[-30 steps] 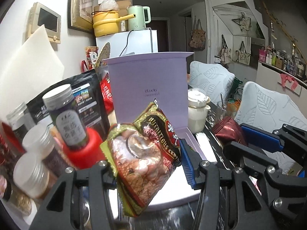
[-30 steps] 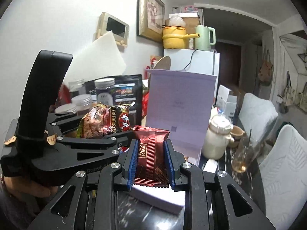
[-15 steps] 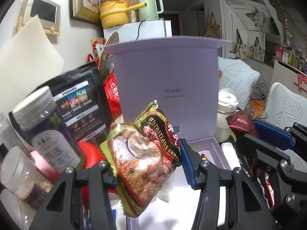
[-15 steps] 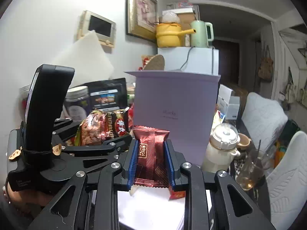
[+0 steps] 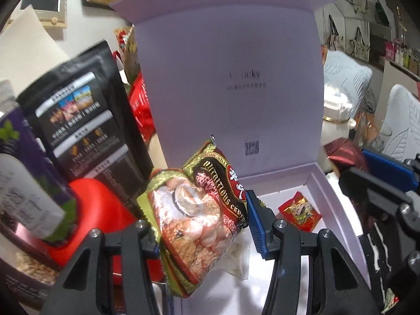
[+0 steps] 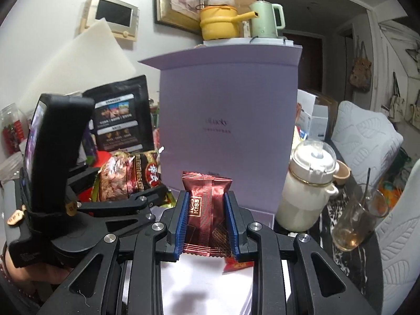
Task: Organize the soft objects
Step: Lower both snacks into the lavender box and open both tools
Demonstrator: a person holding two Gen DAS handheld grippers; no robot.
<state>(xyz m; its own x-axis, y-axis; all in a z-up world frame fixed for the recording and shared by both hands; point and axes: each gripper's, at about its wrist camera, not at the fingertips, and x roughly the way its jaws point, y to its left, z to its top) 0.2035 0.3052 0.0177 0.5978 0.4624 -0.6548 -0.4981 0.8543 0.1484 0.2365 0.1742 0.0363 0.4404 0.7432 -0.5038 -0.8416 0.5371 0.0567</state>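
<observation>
Cluttered worktop: the left hand-held gripper (image 5: 202, 225) clamps a cereal packet (image 5: 199, 218) above the open lilac box (image 5: 338, 210); right hand-held gripper (image 6: 206, 223) pinches a dark-red wafer packet (image 6: 207, 210) over it.

surface: dark marbled table (image 6: 325, 225) | on it: open lilac box (image 5: 338, 210), cream jug (image 6: 307, 199), glass (image 6: 359, 218)
</observation>
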